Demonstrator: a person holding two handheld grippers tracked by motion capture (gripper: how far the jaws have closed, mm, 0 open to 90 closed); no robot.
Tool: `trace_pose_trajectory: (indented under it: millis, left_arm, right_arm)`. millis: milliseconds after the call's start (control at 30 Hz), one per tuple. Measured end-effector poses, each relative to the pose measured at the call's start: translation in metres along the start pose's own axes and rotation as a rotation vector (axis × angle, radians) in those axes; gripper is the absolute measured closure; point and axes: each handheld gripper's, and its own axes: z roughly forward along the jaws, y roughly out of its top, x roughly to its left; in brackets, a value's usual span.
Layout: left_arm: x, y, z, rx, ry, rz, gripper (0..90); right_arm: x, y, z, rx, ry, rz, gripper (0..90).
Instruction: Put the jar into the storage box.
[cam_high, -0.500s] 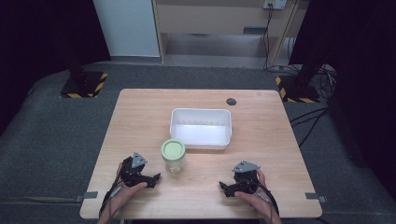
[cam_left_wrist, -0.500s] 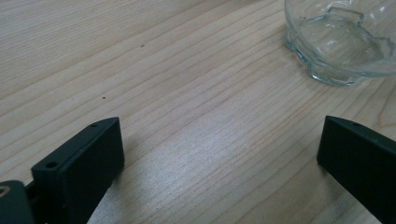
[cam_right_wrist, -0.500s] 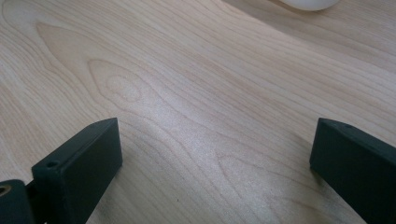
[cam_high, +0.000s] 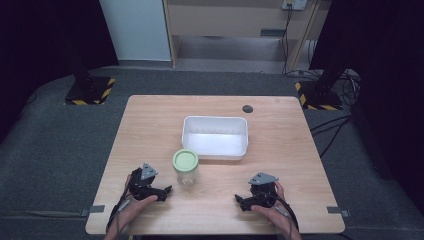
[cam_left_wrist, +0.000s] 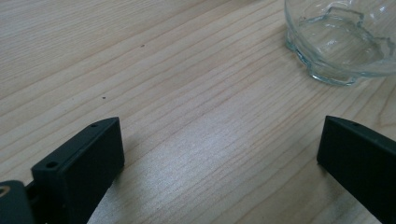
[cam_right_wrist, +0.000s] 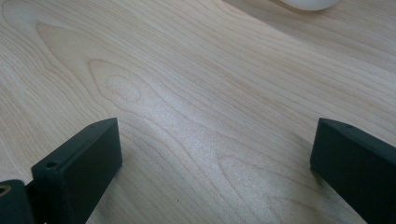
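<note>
The clear glass jar with the pale green lid (cam_high: 185, 167) stands upright on the light wooden table (cam_high: 150, 125), just in front of the white plastic tub (cam_high: 215, 136), and nothing has shifted since half a second ago, so the work has not begun. My left gripper (cam_high: 165, 191) rests near the jar, its fingers (cam_left_wrist: 77, 163) released and spread wide with nothing between them. My right gripper (cam_high: 240, 201) is equally released, well apart from the jar, with bare table between and the near edge close behind both hands.

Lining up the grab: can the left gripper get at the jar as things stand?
Probably yes. The left gripper rests open on the table, with bare wood between its jaws and the green-lidded jar.
</note>
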Motion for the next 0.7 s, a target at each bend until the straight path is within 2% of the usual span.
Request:
trace_pose_trajectory:
  millis: [267,400,533,700]
  left_arm:
    - [0.000,0.000,0.000,0.000,0.000,0.000,0.0]
    - [0.000,0.000,0.000,0.000,0.000,0.000,0.0]
    - [0.000,0.000,0.000,0.000,0.000,0.000,0.0]
    - [0.000,0.000,0.000,0.000,0.000,-0.001,0.0]
  right_arm:
    - [-0.002,0.000,-0.001,-0.010,0.008,0.016,2.7]
    - [-0.003,0.002,-0.004,-0.048,0.005,0.058,2.7]
    - [-0.001,0.007,-0.009,-0.087,-0.001,0.058,2.7]
    - [0.004,0.014,-0.013,-0.122,0.015,0.052,2.6]
